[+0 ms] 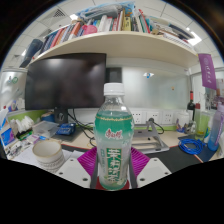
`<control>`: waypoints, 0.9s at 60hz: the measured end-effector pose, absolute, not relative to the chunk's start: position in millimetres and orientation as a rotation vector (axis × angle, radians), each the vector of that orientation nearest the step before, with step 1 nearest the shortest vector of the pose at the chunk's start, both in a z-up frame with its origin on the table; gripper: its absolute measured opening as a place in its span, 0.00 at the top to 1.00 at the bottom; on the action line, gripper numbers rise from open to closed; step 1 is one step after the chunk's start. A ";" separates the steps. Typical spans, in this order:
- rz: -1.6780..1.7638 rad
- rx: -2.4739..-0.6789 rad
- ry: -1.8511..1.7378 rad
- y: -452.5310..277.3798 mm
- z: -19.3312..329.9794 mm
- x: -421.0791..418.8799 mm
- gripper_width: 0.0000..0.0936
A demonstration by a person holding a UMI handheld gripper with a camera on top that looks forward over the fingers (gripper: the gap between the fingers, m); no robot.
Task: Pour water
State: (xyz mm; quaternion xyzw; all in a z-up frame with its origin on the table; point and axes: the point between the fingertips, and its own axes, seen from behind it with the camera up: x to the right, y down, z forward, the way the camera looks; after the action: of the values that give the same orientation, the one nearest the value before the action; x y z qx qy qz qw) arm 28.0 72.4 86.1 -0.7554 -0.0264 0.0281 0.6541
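Observation:
A clear plastic bottle (113,135) with a white cap and a green label stands upright between my fingers, held above the desk. My gripper (112,172) is shut on the bottle's lower part, with the magenta pads (88,162) pressing on both sides. A white cup or bowl (47,152) sits on the desk to the left of the fingers.
A dark monitor (67,82) stands behind the bottle on the left. A shelf of books (110,25) runs overhead. Blue items (195,147) and clutter lie on the desk to the right, and a dark bottle (191,105) stands at the back right.

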 end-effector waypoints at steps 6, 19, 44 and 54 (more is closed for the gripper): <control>0.046 -1.738 -0.072 69.8 81.0 30.1 0.37; -0.056 -1.841 -0.048 2.1 74.1 41.6 0.07; -0.033 -1.987 0.208 -160.3 185.0 -4.6 0.08; -0.085 -1.931 0.231 -181.8 240.2 -8.6 0.09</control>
State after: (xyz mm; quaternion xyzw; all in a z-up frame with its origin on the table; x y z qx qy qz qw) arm -8.6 -181.8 240.2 -0.8202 0.0980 -0.0361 0.5625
